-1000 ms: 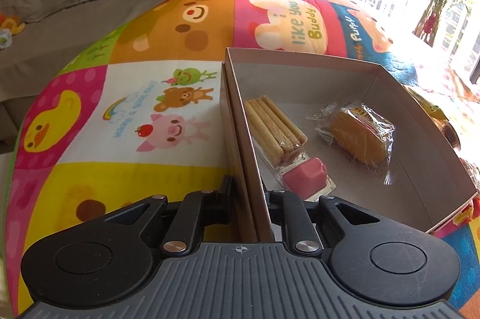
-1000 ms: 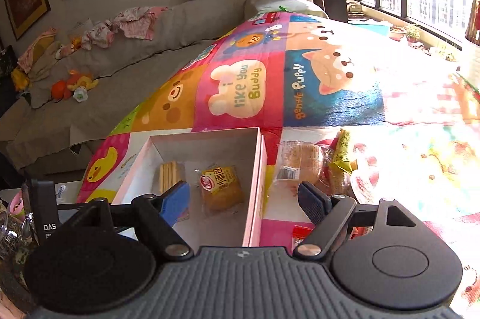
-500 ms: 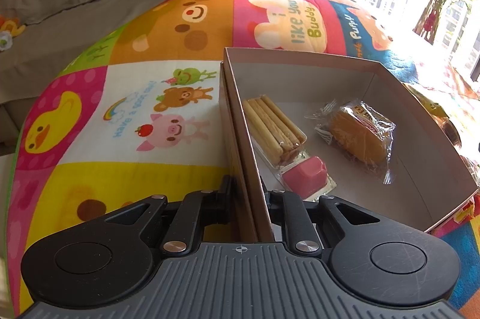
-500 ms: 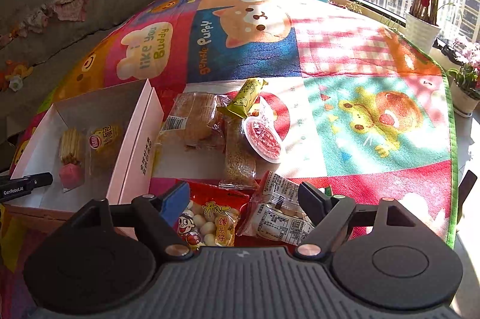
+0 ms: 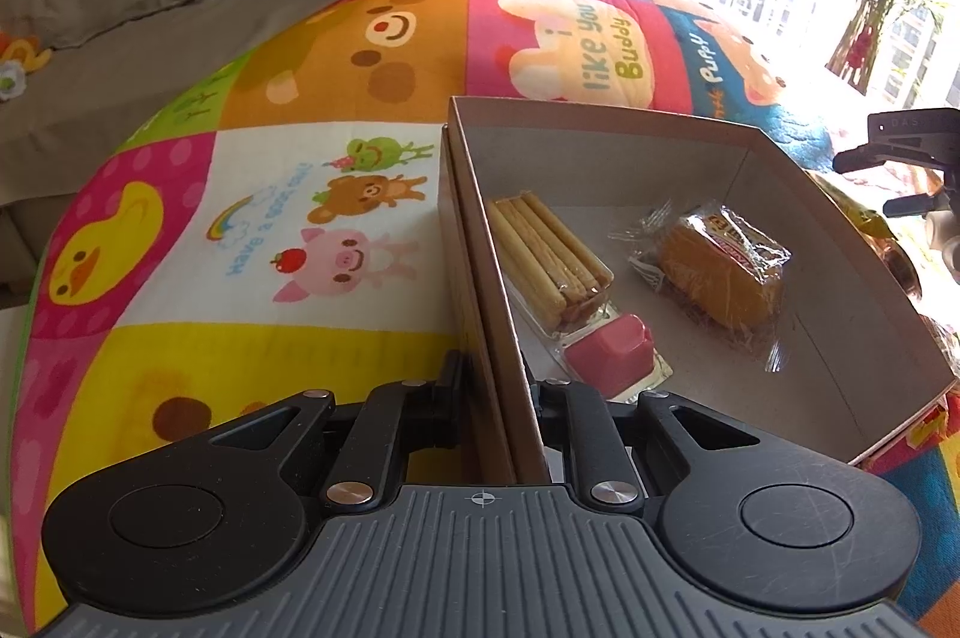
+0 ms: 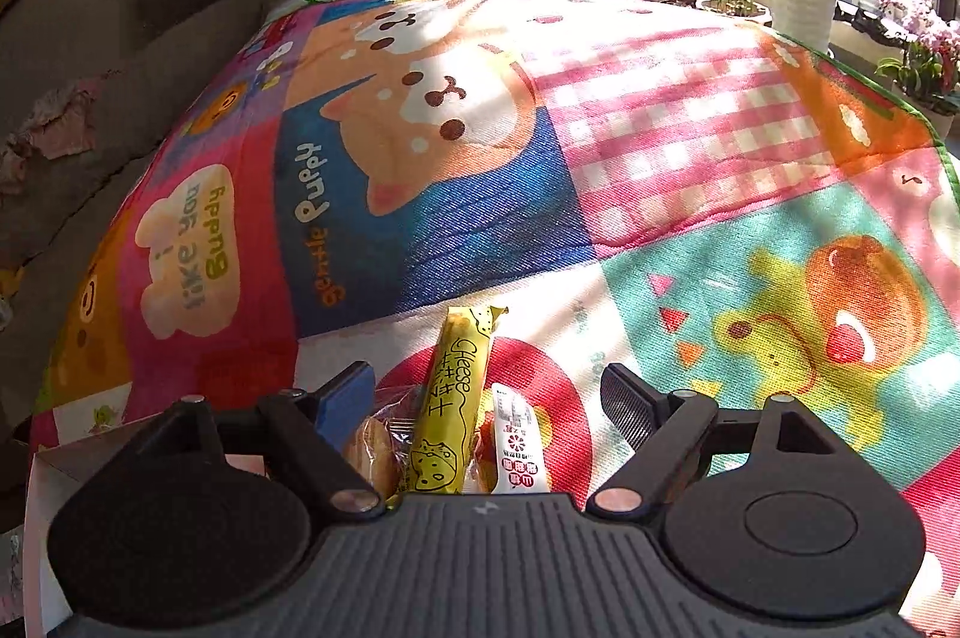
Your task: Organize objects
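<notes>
Cardboard fills the left wrist view: the left gripper (image 5: 501,386) pinches the near wall of the open box (image 5: 600,128) on the play mat (image 5: 258,218), jaws pressed onto it exactly as a second ago. Inside lie a biscuit-stick pack (image 5: 549,260), a pink block (image 5: 609,353) and a wrapped cake (image 5: 717,269). The other gripper's tip shows at the right edge.

From the right wrist view, the right gripper (image 6: 489,395) has swung away from the box and down over the loose snacks — its jaws are opening, nothing pressed between them. The yellow cheese stick (image 6: 453,398) lies right between the fingers, long axis pointing away, parallel to them, so this hand is the nearer one. A bun (image 6: 372,452) and a sachet (image 6: 516,440) flank it closely.
</notes>
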Demonstrator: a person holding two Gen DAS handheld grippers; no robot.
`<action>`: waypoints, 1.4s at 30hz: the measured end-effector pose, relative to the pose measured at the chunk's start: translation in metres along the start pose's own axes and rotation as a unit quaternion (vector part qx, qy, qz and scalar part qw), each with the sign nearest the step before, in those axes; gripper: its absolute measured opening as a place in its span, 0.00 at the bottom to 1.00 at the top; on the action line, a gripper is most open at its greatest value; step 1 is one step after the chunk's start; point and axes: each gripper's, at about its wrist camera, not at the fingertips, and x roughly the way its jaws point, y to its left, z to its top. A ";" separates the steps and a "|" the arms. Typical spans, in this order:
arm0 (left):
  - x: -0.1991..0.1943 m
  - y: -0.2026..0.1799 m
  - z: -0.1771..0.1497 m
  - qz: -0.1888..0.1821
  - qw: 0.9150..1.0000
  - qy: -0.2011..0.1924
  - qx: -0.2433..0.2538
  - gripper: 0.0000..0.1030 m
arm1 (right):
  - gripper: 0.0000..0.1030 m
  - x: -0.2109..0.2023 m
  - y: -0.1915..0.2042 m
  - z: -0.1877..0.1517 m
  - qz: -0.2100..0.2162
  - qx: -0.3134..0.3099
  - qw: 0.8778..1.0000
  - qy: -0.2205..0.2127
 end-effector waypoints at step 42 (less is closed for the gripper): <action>-0.001 0.001 -0.002 0.000 1.000 0.003 0.001 0.16 | 0.49 -0.164 0.011 -0.164 0.138 -0.130 0.979 0.069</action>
